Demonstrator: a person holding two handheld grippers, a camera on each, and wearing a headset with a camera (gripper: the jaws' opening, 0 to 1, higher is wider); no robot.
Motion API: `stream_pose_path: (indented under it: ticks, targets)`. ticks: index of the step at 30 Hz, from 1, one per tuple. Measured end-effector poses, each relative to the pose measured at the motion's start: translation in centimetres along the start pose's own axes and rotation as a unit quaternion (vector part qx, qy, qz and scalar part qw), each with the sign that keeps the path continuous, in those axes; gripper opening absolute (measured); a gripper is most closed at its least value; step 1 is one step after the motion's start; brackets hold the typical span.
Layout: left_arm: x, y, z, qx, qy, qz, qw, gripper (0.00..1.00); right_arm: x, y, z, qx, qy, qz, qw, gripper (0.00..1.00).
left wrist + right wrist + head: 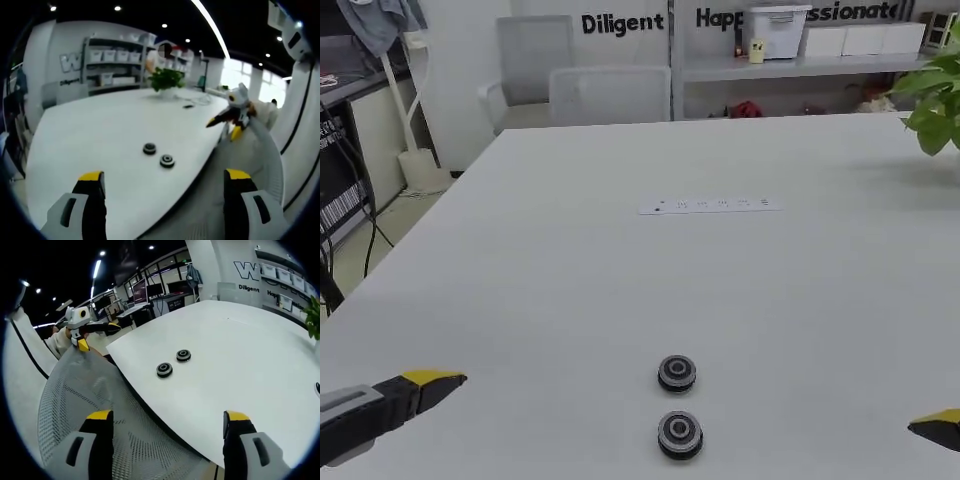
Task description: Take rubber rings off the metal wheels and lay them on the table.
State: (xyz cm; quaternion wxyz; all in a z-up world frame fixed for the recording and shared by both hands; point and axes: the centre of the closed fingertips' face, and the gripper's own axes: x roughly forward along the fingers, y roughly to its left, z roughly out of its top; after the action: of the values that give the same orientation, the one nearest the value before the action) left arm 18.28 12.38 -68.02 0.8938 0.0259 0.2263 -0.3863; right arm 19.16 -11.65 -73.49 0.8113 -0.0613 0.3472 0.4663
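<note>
On the white table (570, 280), two small round metal wheels with black rubber rings sat close together near its front edge: the farther wheel (677, 373) and the nearer wheel (680, 435). The left gripper (164, 175) and right gripper (167, 415) hung by that edge — jaws spread wide, holding nothing.

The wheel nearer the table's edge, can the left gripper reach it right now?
Probably yes. The left gripper is open, and bare table lies between it and that wheel, with nothing in the way.

two metal wheels (677, 373), white table (570, 260)
</note>
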Motion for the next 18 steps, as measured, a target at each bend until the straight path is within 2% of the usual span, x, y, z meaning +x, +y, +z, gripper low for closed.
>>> stream_pose_path:
  ticks: [18]
  targets:
    - [0.6, 0.55, 0.22, 0.011, 0.005, -0.005, 0.9999, 1.0, 0.31, -0.55, 0.11, 0.0, 0.005, 0.003, 1.0, 0.87]
